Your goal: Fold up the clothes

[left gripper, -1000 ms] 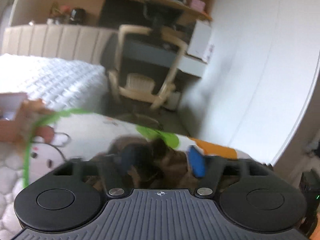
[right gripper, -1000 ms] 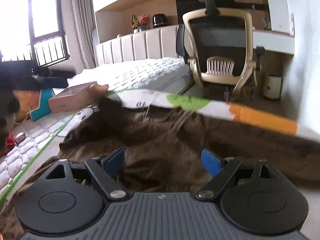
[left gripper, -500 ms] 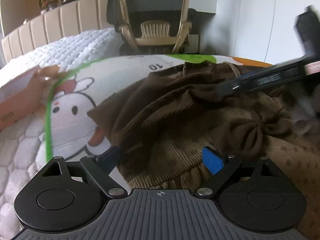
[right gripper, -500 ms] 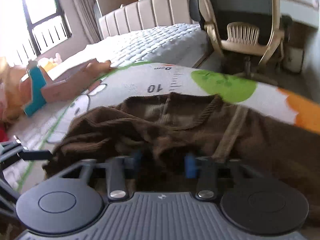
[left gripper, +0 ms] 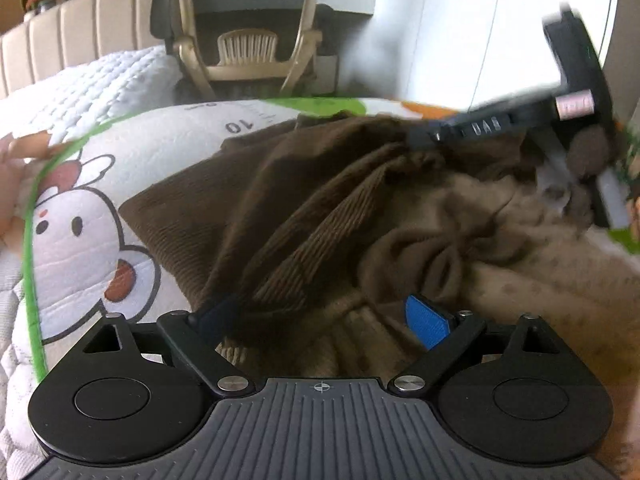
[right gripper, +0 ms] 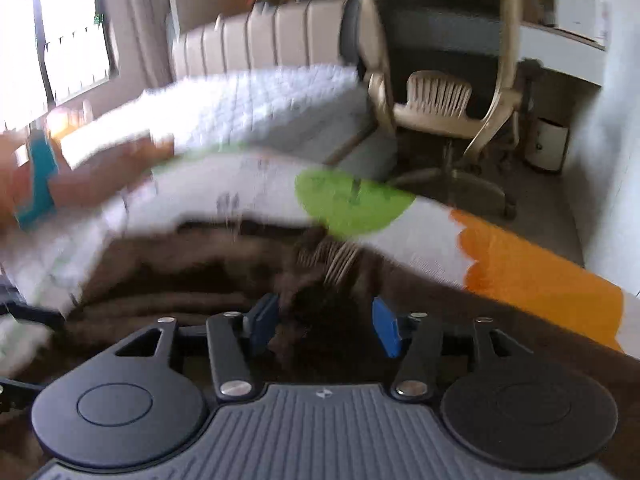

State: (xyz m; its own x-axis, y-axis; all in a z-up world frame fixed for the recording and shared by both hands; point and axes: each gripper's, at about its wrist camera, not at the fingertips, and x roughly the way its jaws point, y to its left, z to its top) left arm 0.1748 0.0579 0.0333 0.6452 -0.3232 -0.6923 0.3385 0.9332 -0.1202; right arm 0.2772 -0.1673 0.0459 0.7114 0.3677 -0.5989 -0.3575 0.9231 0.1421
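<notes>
Left gripper, with its two blue-padded fingers spread wide, hovers low over the near edge of a brown corduroy garment, holding nothing. Half a second ago it stood in much the same place; now it sits closer, and the cloth fills more of its view. Right gripper has changed more: its fingers, nearly together over a bunch of cloth half a second ago, are now apart with a dark wad of the garment between them, and motion blur hides whether they touch it. Seen from the left wrist, that gripper reaches in from the far right, and the corduroy rises toward it in a taut ridge. My reading is that the garment is crumpled and partly lifted rather than folded, so folding is under way and not finished. It lies bunched on a white quilted play mat printed with a cartoon rabbit, a green border and an orange patch, reaching toward the mat's far edge. Beyond the mat are a quilted bed and a beige office chair. A small white bin stands on the floor near the chair; its contents cannot be seen.
</notes>
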